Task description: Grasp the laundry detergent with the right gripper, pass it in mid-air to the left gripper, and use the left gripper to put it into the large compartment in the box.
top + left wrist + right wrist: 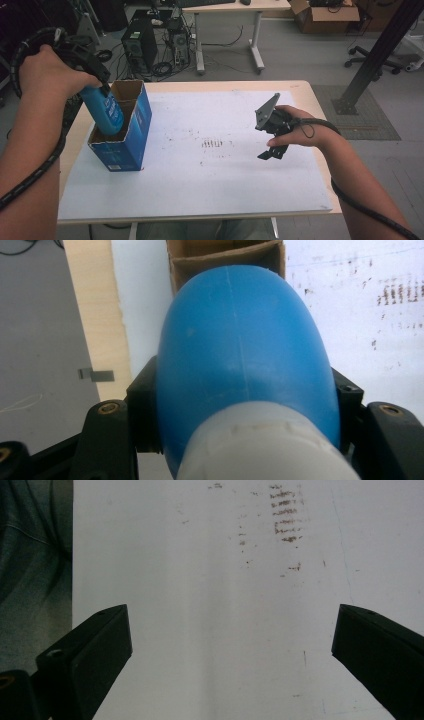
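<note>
A blue plastic bottle (106, 111) with a white cap hangs neck-up, its lower part inside the near compartment of an open blue cardboard box (131, 135) at the table's left. My left gripper (102, 82) is shut on the bottle's shoulder. In the left gripper view the bottle (242, 345) bulges between the two black jaws, and the box (220, 252) with its brown inside lies beyond it. My right gripper (272, 152) hovers low over the white board on the right, open. In the right gripper view its fingers (100, 650) stand wide apart with nothing between them.
The white board (200, 170) covers the wooden table (305, 90) and bears brown scuff marks (214, 144) in its middle. Behind the table are computer towers (140, 42), a desk, a cardboard box (325, 15) and a black post (380, 50) on the floor.
</note>
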Demonstrator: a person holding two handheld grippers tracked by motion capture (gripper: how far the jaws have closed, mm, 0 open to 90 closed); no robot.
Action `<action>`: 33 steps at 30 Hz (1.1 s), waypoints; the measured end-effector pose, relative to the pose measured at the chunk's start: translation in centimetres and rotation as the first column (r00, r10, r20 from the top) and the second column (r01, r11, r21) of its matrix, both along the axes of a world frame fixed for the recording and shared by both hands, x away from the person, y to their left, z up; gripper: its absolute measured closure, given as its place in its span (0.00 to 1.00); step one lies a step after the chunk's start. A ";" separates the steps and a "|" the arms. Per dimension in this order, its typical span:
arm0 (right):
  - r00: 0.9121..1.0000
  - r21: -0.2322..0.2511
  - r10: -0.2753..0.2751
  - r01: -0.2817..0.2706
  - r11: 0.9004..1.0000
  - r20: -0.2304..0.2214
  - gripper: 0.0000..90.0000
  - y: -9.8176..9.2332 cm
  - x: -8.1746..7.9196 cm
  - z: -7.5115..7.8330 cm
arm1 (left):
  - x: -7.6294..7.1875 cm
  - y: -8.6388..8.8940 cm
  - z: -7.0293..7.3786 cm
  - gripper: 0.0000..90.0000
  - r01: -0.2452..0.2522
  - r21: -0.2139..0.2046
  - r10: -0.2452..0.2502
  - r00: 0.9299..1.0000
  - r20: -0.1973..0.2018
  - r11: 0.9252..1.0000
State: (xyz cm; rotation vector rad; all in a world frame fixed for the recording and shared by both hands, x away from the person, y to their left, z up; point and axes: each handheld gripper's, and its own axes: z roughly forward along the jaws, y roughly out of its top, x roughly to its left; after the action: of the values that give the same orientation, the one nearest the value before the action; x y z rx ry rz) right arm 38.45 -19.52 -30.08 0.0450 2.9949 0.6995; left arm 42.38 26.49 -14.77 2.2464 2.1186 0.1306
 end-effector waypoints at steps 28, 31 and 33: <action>1.000 -0.011 -0.005 0.004 1.000 -0.014 0.03 -0.4 -0.2 -0.1 | 1.0 -0.1 -6.8 0.42 0.007 0.018 -0.006 1.000 -0.029 1.000; 1.000 -0.010 -0.002 0.002 1.000 -0.014 0.03 -0.5 -0.1 -0.3 | 1.1 -0.1 -7.6 0.42 0.004 0.017 -0.003 1.000 -0.031 1.000; 1.000 -0.009 -0.002 0.002 1.000 -0.014 0.03 -0.5 -0.1 -0.3 | 1.1 -0.1 -8.0 0.42 0.002 0.018 -0.001 0.999 -0.037 1.000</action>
State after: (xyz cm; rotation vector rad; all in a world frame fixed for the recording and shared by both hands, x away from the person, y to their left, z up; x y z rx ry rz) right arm 38.31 -19.98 -30.40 0.0530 3.0110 0.6882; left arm 43.49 26.40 -22.80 2.2781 2.1426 0.1093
